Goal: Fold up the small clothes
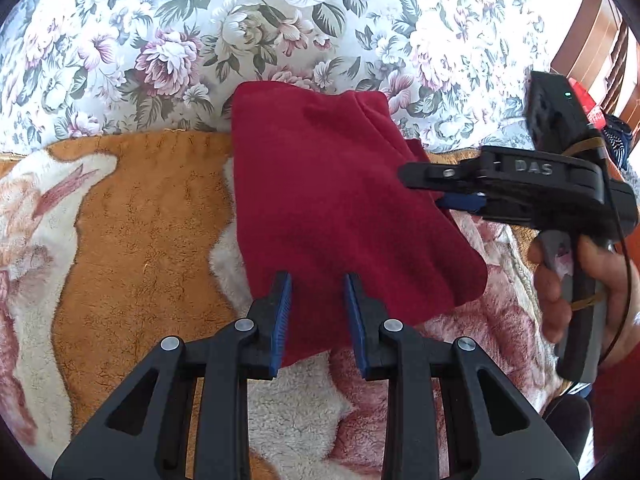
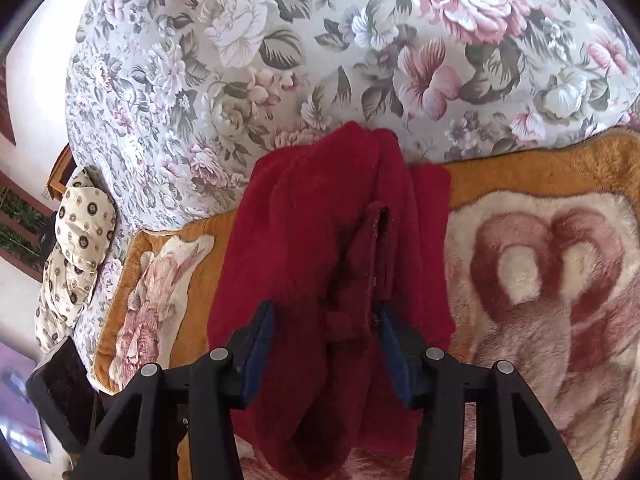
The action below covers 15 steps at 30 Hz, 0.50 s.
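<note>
The dark red fleece garment [image 1: 340,200] lies folded on the orange and cream plush blanket [image 1: 140,220], its far end on the floral sheet [image 1: 160,40]; the left hand-held gripper [image 1: 318,284] hovers spread over its near edge; the right hand-held gripper [image 2: 326,316] stands spread around a raised fold (its side reads "DAS" in the left view); the fleece looks thick, layered and creased.
</note>
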Motion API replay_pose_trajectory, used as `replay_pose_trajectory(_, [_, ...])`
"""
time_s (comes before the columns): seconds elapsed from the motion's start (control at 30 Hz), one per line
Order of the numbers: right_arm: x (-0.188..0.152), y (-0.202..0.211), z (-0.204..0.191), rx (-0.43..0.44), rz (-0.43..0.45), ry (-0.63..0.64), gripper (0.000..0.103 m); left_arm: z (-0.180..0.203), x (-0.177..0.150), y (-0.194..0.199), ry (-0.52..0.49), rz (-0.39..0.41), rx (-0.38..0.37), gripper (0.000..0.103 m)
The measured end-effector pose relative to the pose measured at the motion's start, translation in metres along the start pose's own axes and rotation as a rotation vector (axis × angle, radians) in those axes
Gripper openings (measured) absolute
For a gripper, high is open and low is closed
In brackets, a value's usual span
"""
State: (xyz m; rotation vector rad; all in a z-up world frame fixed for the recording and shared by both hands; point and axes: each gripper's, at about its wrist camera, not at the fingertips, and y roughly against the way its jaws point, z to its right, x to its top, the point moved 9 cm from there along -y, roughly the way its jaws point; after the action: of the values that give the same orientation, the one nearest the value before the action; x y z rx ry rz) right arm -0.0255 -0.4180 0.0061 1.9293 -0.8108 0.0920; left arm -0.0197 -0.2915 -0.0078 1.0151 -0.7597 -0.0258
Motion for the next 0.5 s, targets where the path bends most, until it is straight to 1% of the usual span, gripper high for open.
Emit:
replay_pose_trajectory(0.03, [0.000, -0.004, 0.000, 0.009, 0.007, -0.002, 0.047, 0.001, -0.001, -0.003, 0.004, -0.008, 0.005, 0.026])
replay_pose_trajectory(0.07, [0.000, -0.005, -0.002, 0.009, 0.019, 0.010, 0.039, 0.004, -0.001, -0.005, 0.003, -0.014, 0.007, 0.025])
replay_pose_trajectory(0.1, [-0.001, -0.003, -0.003, 0.000, 0.025, 0.028, 0.029, 0.007, 0.000, -0.006, -0.006, -0.020, 0.008, 0.025])
replay_pose_trajectory(0.13, [-0.001, 0.003, -0.005, -0.021, 0.034, 0.054, 0.024, 0.011, 0.001, -0.006, -0.020, -0.025, 0.008, 0.025])
replay_pose_trajectory(0.17, [0.000, 0.009, -0.008, -0.038, 0.048, 0.083, 0.022, 0.018, 0.001, -0.003, -0.037, -0.023, -0.003, 0.025])
replay_pose_trajectory(0.2, [0.003, 0.020, -0.011, -0.059, 0.077, 0.122, 0.010, 0.024, 0.002, 0.000, -0.051, -0.011, -0.020, 0.026])
replay_pose_trajectory(0.23, [0.005, 0.033, -0.011, -0.074, 0.105, 0.142, 0.011, 0.029, 0.003, 0.004, -0.064, 0.009, -0.028, 0.026])
replay_pose_trajectory(0.3, [0.007, 0.044, -0.005, -0.114, 0.122, 0.148, 0.011, 0.033, 0.004, 0.004, -0.075, 0.025, -0.014, 0.026])
replay_pose_trajectory(0.33, [0.007, 0.040, 0.002, -0.129, 0.120, 0.130, 0.011, 0.035, 0.002, -0.003, -0.070, 0.007, -0.016, 0.026])
replay_pose_trajectory(0.4, [0.004, 0.021, 0.011, -0.109, 0.078, 0.087, 0.011, 0.031, -0.003, -0.017, -0.046, -0.034, 0.003, 0.026])
replay_pose_trajectory(0.43, [0.002, 0.013, 0.014, -0.126, 0.064, 0.092, 0.011, 0.029, -0.004, -0.020, -0.038, -0.042, 0.004, 0.026])
replay_pose_trajectory(0.47, [0.002, 0.008, 0.016, -0.144, 0.069, 0.101, 0.011, 0.028, -0.003, -0.020, -0.033, -0.041, -0.002, 0.026])
replay_pose_trajectory(0.5, [0.002, 0.008, 0.016, -0.145, 0.068, 0.110, 0.011, 0.027, -0.001, -0.016, -0.031, -0.040, -0.007, 0.026])
